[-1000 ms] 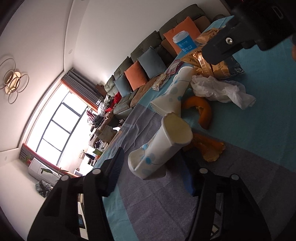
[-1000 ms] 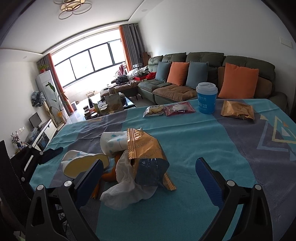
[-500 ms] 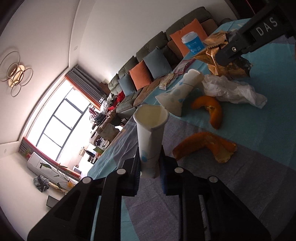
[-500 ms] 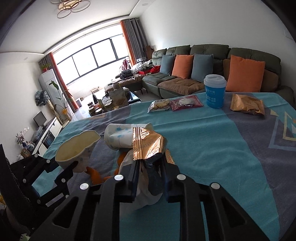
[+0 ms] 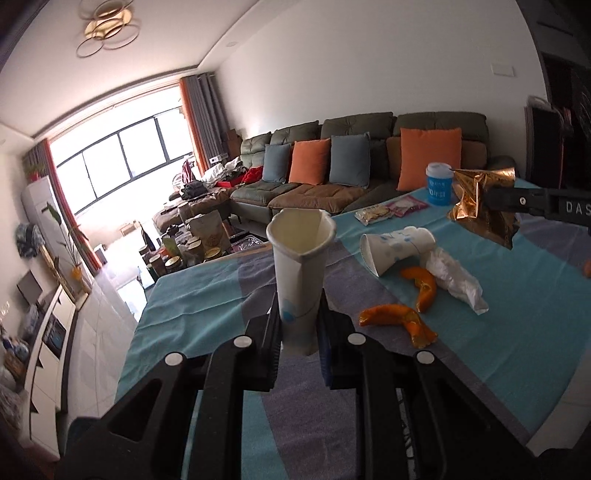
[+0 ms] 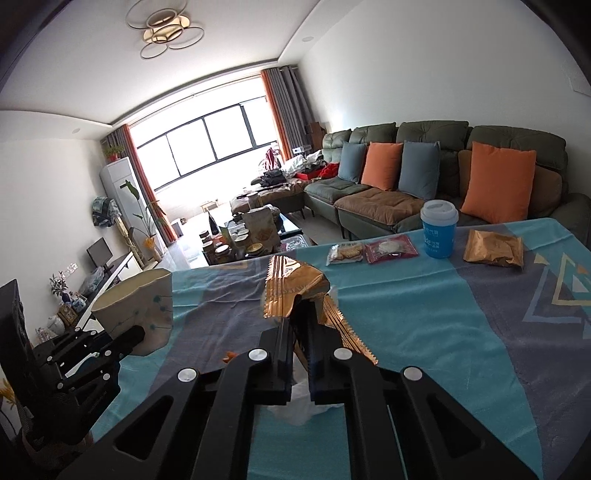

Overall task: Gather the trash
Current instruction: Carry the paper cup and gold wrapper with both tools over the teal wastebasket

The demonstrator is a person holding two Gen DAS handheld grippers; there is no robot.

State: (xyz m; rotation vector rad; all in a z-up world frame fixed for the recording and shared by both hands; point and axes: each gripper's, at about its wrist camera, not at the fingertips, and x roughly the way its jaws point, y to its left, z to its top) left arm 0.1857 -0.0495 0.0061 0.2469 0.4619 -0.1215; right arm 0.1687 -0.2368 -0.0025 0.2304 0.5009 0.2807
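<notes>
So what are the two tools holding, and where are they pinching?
The left tool pinches the squashed paper cup near its bottom end. The right tool pinches the gold snack wrapper around its lower middle.

You are in the living room of a home; a long green sofa with orange and blue cushions lines the far wall; a wide window with orange and grey curtains fills the end of the room; a ring-shaped ceiling lamp hangs overhead; a low coffee table crowded with jars stands before the sofa; a standing air conditioner, a potted plant and a small screen on a low cabinet line the left side.
</notes>
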